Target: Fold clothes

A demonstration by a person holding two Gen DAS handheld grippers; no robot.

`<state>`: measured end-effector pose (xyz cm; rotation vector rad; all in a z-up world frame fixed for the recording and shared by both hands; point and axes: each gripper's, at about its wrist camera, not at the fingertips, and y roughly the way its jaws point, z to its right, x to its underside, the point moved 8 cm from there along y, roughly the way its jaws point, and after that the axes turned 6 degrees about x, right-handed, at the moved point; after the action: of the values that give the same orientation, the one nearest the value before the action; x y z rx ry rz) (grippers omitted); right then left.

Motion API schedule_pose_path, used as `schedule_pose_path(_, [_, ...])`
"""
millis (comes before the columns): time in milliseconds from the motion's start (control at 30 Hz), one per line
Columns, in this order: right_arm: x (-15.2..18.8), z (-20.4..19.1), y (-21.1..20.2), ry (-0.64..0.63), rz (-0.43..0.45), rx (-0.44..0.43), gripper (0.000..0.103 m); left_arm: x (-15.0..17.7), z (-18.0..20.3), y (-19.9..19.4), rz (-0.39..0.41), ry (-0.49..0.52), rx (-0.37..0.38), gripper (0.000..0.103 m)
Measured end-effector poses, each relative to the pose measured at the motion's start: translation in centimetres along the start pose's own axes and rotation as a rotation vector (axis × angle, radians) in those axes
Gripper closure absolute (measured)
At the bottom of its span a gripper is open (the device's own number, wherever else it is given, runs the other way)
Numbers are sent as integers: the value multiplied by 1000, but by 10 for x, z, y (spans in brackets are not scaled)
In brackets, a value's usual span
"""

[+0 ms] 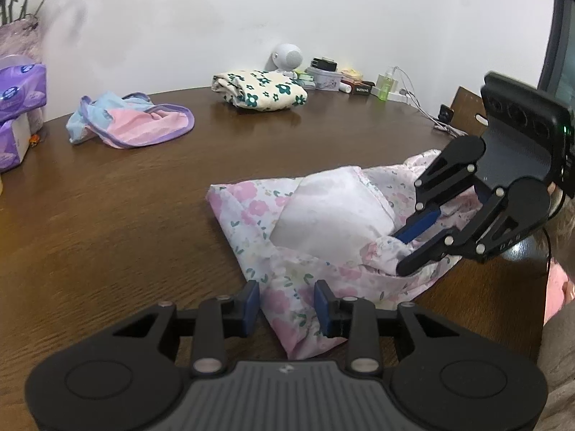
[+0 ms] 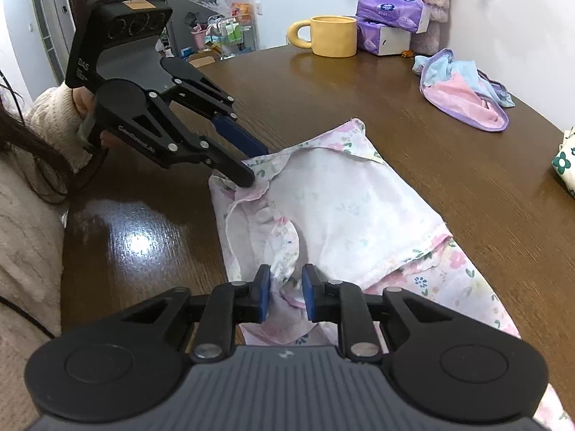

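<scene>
Blue-padded left tongs (image 1: 286, 303) sit right at the bottom of the left wrist view, roughly half open, with the near corner of the pink floral garment (image 1: 323, 237) running between the pads; from the right wrist view they look nearly closed over the cloth edge, so I can't tell for sure if they're actually pinching it. Same story with the right tongs (image 2: 285, 292): narrow gap, a bunched bit of the garment between the pads, and whether it's a real grip I can't say.

That garment lies partly folded on the brown wooden counter (image 1: 107, 215), pale inside facing up in the middle.

Further back there's a pink-and-blue garment (image 1: 129, 122) in a loose heap, and a cream floral bundle (image 1: 260, 89) already folded near the wall. Purple tissue packs (image 2: 390, 9) are stacked beside a yellow mug (image 2: 332, 34).

Readable text: "DAS" on the side of the left gripper body, plus a line starting "Gen" on its arm, the rest too blurry to make out.
</scene>
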<state>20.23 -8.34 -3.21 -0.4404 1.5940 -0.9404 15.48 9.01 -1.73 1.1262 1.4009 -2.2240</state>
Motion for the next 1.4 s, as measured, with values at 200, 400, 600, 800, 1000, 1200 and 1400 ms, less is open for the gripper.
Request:
schedule_pose_path(200, [2,-1,0,3,24,9,85,1,-15,-23,70,-217,4,56])
schedule_pose_path(400, [4,-2,-1,7,48,19,84,18,-24,-37,124,-513,36,58])
schedule_pose_path(600, [4,-3,-2,-11,65,30,84,29,-27,-44,155,-657,-27,59])
schedule_pose_path(800, [6,-3,-4,-5,86,28,84,29,-9,-27,112,-562,-76,73])
schedule_pose_path(1000, [4,7,-24,172,144,66,68,25,4,-18,97,-439,-168,77])
schedule_pose_path(1200, [23,21,-82,405,281,256,43,22,13,-15,88,-331,-231,77])
schedule_pose_path(1400, [66,41,-96,692,327,429,35,22,20,-12,79,-236,-276,77])
